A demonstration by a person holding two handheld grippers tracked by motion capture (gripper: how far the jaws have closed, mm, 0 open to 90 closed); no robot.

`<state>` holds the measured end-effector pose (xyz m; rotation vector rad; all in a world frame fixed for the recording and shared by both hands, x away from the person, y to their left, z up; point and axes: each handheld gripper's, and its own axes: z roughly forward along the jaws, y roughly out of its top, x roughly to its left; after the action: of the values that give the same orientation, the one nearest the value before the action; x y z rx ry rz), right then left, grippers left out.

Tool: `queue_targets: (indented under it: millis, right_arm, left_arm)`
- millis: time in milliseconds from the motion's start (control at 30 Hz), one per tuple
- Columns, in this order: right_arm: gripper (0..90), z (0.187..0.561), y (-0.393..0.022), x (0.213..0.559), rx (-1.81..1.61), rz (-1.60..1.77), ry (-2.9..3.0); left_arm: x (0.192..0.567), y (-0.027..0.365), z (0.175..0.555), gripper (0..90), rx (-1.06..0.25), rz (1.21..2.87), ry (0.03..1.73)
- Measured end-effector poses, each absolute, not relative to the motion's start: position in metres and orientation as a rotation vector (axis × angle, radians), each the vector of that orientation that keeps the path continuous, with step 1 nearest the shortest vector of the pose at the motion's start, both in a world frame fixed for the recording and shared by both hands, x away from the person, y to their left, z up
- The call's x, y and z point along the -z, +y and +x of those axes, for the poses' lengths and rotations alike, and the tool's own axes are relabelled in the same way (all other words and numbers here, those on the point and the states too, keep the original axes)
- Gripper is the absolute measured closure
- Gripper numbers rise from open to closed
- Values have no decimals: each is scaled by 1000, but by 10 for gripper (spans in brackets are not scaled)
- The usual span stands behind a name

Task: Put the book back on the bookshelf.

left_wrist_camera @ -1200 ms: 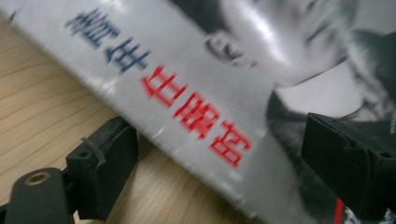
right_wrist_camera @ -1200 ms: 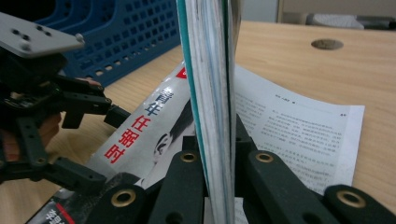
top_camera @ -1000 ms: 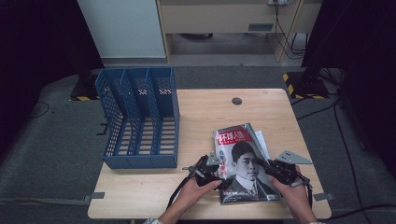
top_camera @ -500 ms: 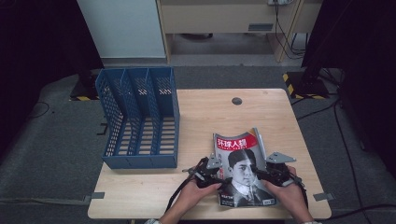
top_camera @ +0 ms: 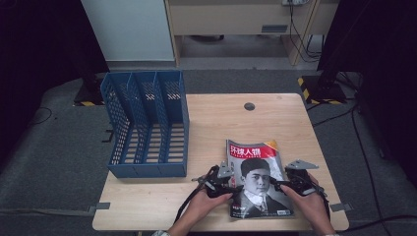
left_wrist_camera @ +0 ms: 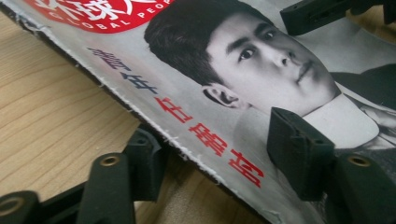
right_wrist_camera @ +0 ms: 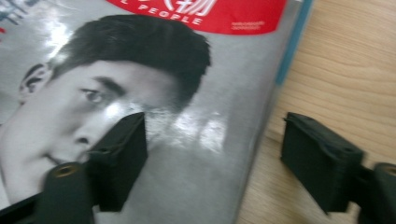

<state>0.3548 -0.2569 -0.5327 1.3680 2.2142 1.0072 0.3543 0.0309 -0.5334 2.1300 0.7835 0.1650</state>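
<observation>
A magazine point(top_camera: 258, 179) is seen lying flat on the wooden counter point(top_camera: 275, 118), near its front edge and right of centre, with the red title band turned away from the person and a portrait filling the cover. The left gripper point(top_camera: 231, 187) is held at the magazine's left edge by the left hand point(top_camera: 204, 206). In the left gripper view the magazine point(left_wrist_camera: 224, 79) edge is seen passing between the jaws, one jaw resting above the cover and the other below the frayed edge beside the wood; the pads are not pressed together on it, and the jaws have just been closing. The right gripper point(top_camera: 278, 186) is held at the magazine's right edge by the right hand point(top_camera: 310, 206), with a grey three-cornered plate on top. In the right gripper view one jaw is seen over the magazine point(right_wrist_camera: 187, 93) cover and the other over the bare counter point(right_wrist_camera: 345, 70) beyond the spine, so the edge is straddled without being clamped; these jaws have just been opening. A blue file rack point(top_camera: 145, 123) with three slots is seen lying on the left part of the counter, well apart from the magazine. A small dark round grommet point(top_camera: 249, 106) is set in the counter near its far edge.
</observation>
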Motion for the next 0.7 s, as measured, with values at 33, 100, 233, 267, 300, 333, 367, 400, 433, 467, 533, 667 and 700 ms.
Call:
queue_targets:
  millis: [33,100,233,267,300,333,367,400,433,467,533,667,700]
  right_arm:
    - [296,354,-255,533,-1014,1364,2211]
    - [314,352,-250,532,-983,1337,2198]
    - [401,349,-246,531,-965,1294,2178]
    - [402,349,-244,531,-970,1299,2181]
    - [402,348,-243,531,-972,1293,2187]
    - [403,348,-241,531,-975,1288,2183]
    - [403,348,-239,531,-973,1287,2187]
    - [404,347,-238,531,-973,1289,2186]
    - [404,347,-237,531,-974,1278,2188]
    - [404,347,-236,531,-975,1271,2191]
    - [404,347,-235,532,-986,1276,2200]
    - [404,345,-231,532,-993,1272,2209]
    - [404,345,-231,532,-993,1272,2209]
  left_arm:
    - [533,31,355,414,-156,2130,780]
    - [532,33,356,418,-148,2131,779]
    - [528,37,358,452,-162,2110,788]
    - [528,38,359,452,-165,2110,792]
    - [528,38,359,451,-165,2110,792]
    - [527,39,360,450,-165,2110,794]
    - [527,39,361,450,-165,2109,794]
    - [526,40,361,448,-158,2102,796]
    - [526,40,361,446,-158,2102,796]
    - [526,40,362,446,-154,2098,794]
    - [526,41,362,446,-152,2099,793]
    - [524,43,364,446,-152,2101,795]
    - [524,43,364,446,-152,2101,795]
